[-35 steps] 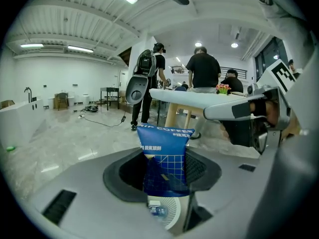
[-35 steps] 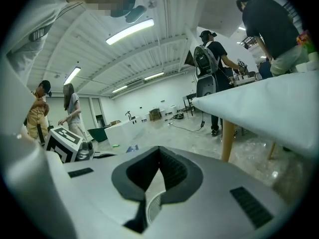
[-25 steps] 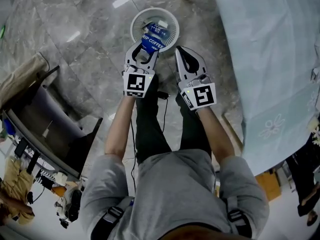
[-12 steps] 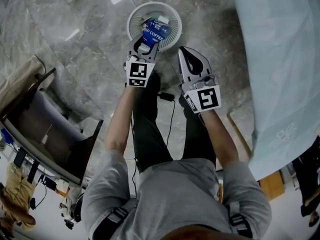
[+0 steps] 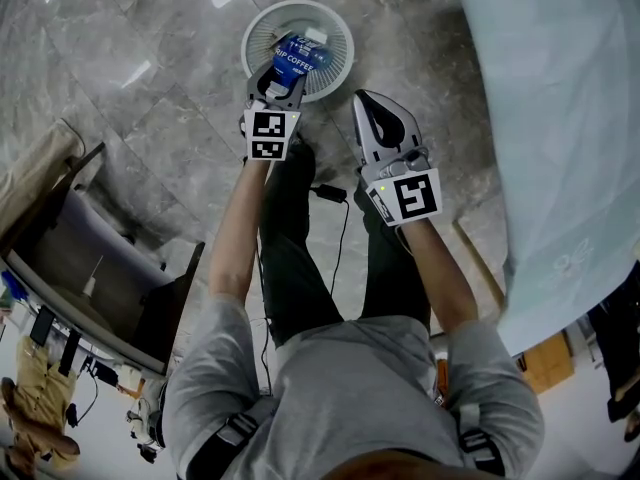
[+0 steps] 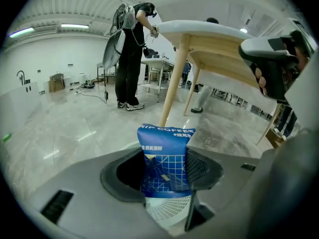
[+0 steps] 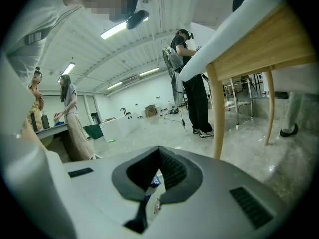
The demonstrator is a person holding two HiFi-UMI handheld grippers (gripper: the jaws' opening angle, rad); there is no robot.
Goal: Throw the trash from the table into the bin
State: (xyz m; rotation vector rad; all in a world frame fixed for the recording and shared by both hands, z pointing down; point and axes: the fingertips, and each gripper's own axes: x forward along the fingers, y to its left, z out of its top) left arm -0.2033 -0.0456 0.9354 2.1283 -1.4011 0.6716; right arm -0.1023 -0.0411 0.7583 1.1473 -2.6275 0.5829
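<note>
A blue drip-coffee packet hangs just over a white mesh bin on the stone floor. My left gripper is shut on the packet's lower end, and its jaws have just been opening a little with the packet still between them. In the left gripper view the packet stands upright between the jaws of the left gripper, with the bin's mesh right below. My right gripper is shut and empty, to the right of the bin. In its own view the right gripper points at the floor.
A table under a pale cloth fills the right side, its wooden legs just behind the bin. A dark chair stands at the left. A black cable lies by my feet. Other people stand farther off in the room.
My left gripper has gone down toward the bin with the packet, which now hangs lower over the opening. My right gripper has sunk a little.
</note>
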